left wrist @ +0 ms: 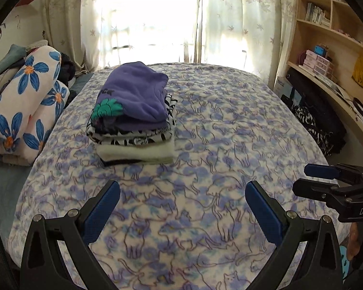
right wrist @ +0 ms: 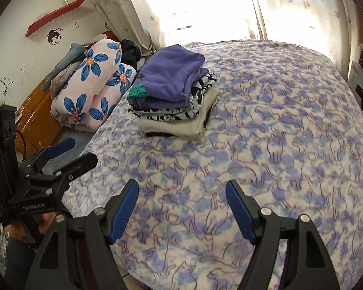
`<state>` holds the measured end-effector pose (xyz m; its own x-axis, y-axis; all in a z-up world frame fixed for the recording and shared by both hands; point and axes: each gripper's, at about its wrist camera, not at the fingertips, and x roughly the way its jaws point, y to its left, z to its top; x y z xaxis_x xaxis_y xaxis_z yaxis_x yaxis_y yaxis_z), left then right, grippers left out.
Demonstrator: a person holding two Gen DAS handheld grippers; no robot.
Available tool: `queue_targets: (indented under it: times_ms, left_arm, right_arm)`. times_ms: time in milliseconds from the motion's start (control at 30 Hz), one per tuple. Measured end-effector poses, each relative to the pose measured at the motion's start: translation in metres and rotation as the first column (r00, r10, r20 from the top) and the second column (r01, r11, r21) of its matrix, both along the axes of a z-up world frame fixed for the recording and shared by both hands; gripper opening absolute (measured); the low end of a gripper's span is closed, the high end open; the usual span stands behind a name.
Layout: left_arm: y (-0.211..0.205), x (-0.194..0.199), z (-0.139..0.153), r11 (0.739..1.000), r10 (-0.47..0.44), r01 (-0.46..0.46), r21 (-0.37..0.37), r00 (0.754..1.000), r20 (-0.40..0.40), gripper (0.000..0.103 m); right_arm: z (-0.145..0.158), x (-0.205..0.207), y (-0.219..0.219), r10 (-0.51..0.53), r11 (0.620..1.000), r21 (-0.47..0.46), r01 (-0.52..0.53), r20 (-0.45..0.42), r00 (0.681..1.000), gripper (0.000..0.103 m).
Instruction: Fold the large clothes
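A stack of folded clothes (left wrist: 133, 111) (right wrist: 174, 89) lies on the cat-print bed cover (left wrist: 230, 133) (right wrist: 278, 133). A purple garment (left wrist: 135, 91) (right wrist: 174, 72) with a green print is on top, over black-and-white and cream pieces. My left gripper (left wrist: 182, 188) (right wrist: 81, 152) hangs open over bare cover, short of the stack, with nothing between its fingers. Beside it on the right, my right gripper (right wrist: 181, 184) (left wrist: 305, 180) is open too and holds nothing. A hand grips the left tool's handle in the right wrist view.
A rolled quilt with blue flowers (left wrist: 29, 101) (right wrist: 92, 89) lies left of the stack by a wooden headboard (right wrist: 36, 111). Curtains (left wrist: 157, 19) hang behind the bed. A bookshelf (left wrist: 326, 24) and dark clothes (left wrist: 314, 125) stand along the bed's right side.
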<state>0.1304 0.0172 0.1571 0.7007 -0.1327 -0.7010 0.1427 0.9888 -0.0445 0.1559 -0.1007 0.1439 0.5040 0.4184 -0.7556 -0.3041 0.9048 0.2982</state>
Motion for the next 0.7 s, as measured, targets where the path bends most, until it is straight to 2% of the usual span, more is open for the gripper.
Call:
queue_targets:
  times_ms: [167,267,433,700]
  left_arm:
    - [-0.011,-0.021,-0.032,0.998,0.042,-0.043,-0.037,0.999,-0.033,0.103]
    - [-0.016,-0.033,-0.052,0.997,0.038,-0.041,-0.063,0.998,-0.051,0.103]
    - [-0.028,-0.053,-0.081,0.997,0.08,-0.08,-0.016,0.996,-0.04,0.103]
    - [-0.034,-0.071,-0.111,0.99,0.142,-0.143,-0.009,0.989,-0.051,0.103]
  right_arm:
    - [-0.027,-0.029,-0.019,-0.079,0.996,-0.028,0.08,0.041,0.996,0.075]
    - [-0.045,-0.043,-0.026,-0.124,0.991,-0.032,0.126,0.059,0.991,0.082]
    - [-0.076,-0.062,-0.035,-0.19,0.98,-0.04,0.193,0.067,0.979,0.084]
    - [-0.103,-0.092,-0.043,-0.277,0.958,-0.052,0.282,0.085,0.957,0.084]
